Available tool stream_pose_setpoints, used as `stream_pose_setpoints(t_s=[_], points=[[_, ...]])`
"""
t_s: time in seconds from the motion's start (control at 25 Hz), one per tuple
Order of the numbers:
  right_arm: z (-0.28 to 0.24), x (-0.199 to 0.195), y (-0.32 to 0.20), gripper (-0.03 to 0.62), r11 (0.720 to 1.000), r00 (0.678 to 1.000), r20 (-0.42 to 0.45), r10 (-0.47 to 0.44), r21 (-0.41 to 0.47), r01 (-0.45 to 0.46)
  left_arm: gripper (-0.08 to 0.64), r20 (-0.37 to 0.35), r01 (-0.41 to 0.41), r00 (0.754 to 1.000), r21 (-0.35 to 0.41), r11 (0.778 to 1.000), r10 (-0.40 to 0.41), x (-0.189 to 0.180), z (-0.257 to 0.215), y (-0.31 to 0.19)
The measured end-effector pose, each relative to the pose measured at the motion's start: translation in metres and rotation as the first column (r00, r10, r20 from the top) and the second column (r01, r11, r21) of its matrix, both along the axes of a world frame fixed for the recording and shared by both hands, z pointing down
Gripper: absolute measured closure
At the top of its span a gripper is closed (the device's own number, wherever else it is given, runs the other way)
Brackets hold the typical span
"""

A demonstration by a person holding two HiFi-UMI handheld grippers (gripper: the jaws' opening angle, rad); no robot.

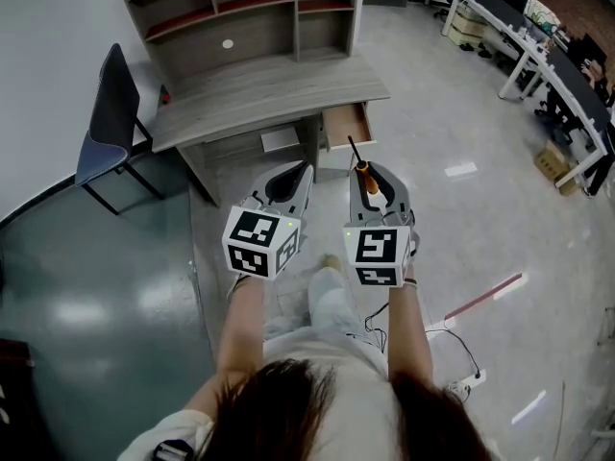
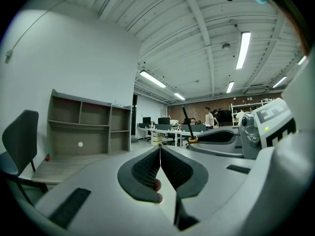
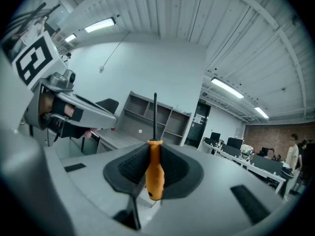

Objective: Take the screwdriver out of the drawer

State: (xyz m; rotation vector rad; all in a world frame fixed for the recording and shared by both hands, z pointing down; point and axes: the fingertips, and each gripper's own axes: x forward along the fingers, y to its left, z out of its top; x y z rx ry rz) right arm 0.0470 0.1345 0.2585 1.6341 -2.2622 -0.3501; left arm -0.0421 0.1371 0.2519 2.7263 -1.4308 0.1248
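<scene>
The screwdriver (image 3: 154, 171) is clamped in the right tongs (image 1: 373, 182), well clear of the pulled-out drawer (image 1: 346, 125). The left tongs (image 2: 160, 156) are pressed together, empty. Removal is judged done; only setting down remains.

grey desk (image 1: 279, 89) | shelf hutch (image 1: 252, 36) | dark chair (image 1: 110, 104) | glossy floor (image 1: 452, 104)

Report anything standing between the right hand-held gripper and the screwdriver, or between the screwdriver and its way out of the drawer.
Nothing visible does. The right hand-held gripper is shut on the screwdriver by its orange handle, holding it in the air outside the open drawer.
</scene>
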Motion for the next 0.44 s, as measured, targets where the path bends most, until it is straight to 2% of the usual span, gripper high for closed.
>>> stream_pose_setpoints(t_s=[0.44], points=[[0.0005,-0.0023,-0.0014,0.508,1.0,1.0,0.016,-0.007,0.006,0.007,0.541,0.005,0.012,1.0,-0.008,1.0,-0.012,-0.0055,0.0027,0.0036]])
